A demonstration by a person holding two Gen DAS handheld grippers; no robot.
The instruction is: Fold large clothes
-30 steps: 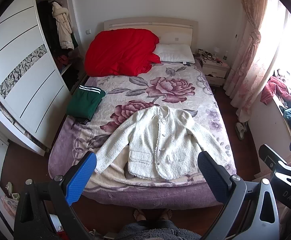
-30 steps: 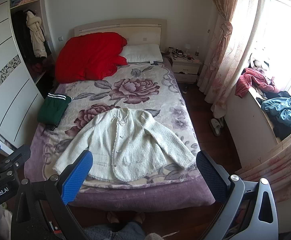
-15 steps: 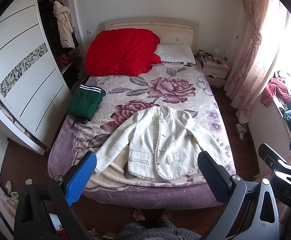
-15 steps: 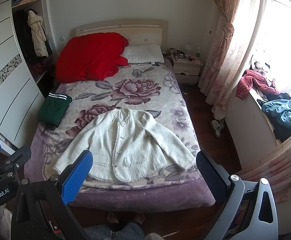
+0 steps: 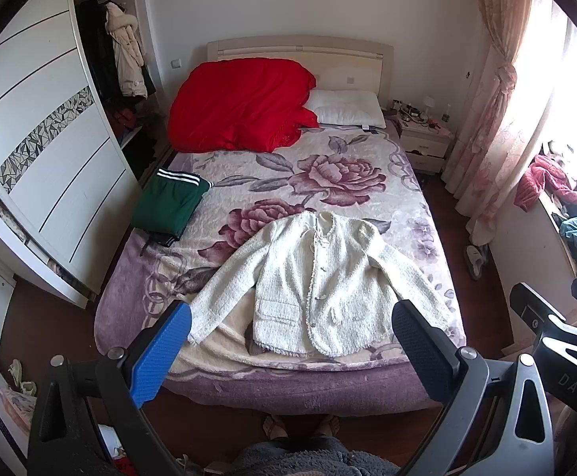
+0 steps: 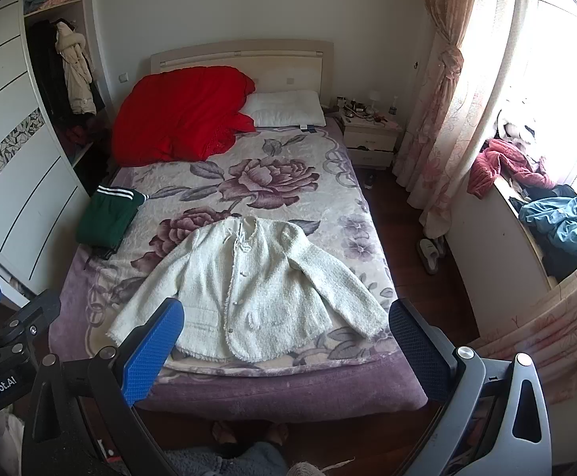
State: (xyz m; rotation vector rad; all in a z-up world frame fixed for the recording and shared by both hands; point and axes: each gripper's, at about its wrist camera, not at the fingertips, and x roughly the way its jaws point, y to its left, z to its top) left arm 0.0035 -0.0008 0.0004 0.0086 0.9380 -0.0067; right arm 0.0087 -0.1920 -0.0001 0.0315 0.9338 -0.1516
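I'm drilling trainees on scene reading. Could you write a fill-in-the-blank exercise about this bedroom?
1. The white jacket lies spread on the ____.
2. The folded green garment has ____ stripes.
3. The red quilt is bunched beside the white ____.
4. The left gripper and right gripper are both ____.

Missing words: bed; white; pillow; open

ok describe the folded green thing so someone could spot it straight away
Start at the bed with the rose blanket and go to its left edge, beside the white wardrobe. The folded green garment lies there, below the red duvet. It alone is dark green with white stripes.
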